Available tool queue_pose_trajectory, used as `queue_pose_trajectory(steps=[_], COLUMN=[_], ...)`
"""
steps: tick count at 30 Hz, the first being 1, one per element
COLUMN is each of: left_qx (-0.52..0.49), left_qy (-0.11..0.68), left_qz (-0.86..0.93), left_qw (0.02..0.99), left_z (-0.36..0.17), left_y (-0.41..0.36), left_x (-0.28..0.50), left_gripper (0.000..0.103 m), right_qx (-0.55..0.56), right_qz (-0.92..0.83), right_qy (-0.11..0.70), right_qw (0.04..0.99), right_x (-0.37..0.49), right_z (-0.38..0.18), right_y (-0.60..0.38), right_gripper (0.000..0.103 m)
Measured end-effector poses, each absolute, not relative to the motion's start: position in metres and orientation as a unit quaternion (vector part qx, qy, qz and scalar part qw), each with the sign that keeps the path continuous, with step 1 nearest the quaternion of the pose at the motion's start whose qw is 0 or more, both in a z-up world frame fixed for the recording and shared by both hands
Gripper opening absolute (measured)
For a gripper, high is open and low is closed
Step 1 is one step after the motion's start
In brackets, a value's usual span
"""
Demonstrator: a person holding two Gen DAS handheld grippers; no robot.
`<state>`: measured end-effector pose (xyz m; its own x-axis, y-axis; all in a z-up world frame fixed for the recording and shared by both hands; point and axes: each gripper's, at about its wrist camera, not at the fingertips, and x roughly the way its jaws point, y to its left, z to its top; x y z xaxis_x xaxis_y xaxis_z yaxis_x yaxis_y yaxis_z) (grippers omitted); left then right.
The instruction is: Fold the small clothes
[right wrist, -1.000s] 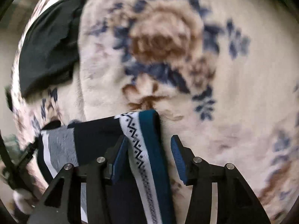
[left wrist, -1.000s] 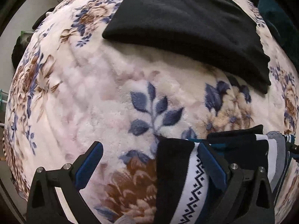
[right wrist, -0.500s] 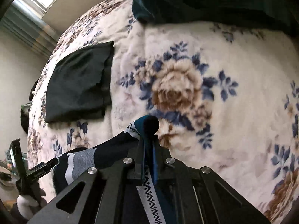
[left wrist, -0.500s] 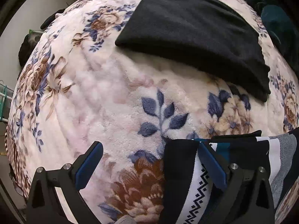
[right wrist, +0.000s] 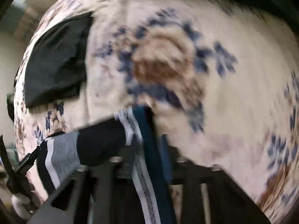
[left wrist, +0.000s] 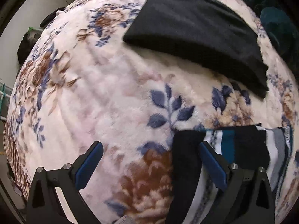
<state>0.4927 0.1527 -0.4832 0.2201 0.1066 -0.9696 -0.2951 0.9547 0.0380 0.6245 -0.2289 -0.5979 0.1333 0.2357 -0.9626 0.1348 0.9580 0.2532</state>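
Note:
A striped sock [left wrist: 243,145], black, white, teal and grey, lies on the floral blanket [left wrist: 112,93]. My left gripper [left wrist: 150,162] stands wide open. The sock's black end lies between its fingers, close to the right one. In the blurred right wrist view the sock [right wrist: 97,141] stretches left from my right gripper [right wrist: 149,149]. The right gripper's jaws are opening, with the teal and white patterned end still draped between them. The left gripper's tip [right wrist: 24,166] shows at the sock's far end.
A folded black garment [left wrist: 196,29] lies farther back on the blanket and appears upper left in the right wrist view [right wrist: 56,59]. Dark teal fabric [left wrist: 276,24] sits at the far right corner. The bed's left edge drops to a pale floor [left wrist: 22,22].
The right gripper stood open around the sock's teal end, then clamped shut on it and lifted it; its jaws have now parted again. The left gripper stayed open throughout.

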Motion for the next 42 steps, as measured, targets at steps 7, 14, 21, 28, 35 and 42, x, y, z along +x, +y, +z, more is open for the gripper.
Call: queue_pose_trajectory(steps=[7,14,21,28,35,42], left_qx=[-0.105,-0.121,-0.102,-0.126,-0.163,-0.221], left_qy=[0.622,0.65,0.674,0.671,0.674,0.665], left_qz=[0.136,0.128,0.115,0.103,0.105,0.087], left_qw=[0.764,0.739,0.722,0.724,0.713,0.709], left_z=[-0.47,-0.482,-0.496,-0.488,-0.491,-0.498], left_y=[0.161,0.155,0.147,0.146,0.152,0.161], left_x=[0.434,0.4,0.387,0.376,0.354,0.335], left_gripper=[0.103,0.103,0.103,0.103,0.103,0.103], right_qx=[0.318,0.503,0.41,0.317,0.402,0.556], right_qz=[-0.028,-0.044,-0.064,-0.048,-0.07,0.091], right_qy=[0.687,0.662,0.642,0.708,0.631,0.616], right_qw=[0.653,0.554,0.645,0.629,0.66,0.55], right_x=[0.511,0.437,0.427,0.429,0.369,0.379], right_z=[-0.612,-0.664,-0.606,-0.635,-0.591,-0.677], right_y=[-0.281,-0.278,-0.284,-0.268,-0.256,-0.164], right_gripper=[0.052,0.025,0.014,0.041,0.05,0.05])
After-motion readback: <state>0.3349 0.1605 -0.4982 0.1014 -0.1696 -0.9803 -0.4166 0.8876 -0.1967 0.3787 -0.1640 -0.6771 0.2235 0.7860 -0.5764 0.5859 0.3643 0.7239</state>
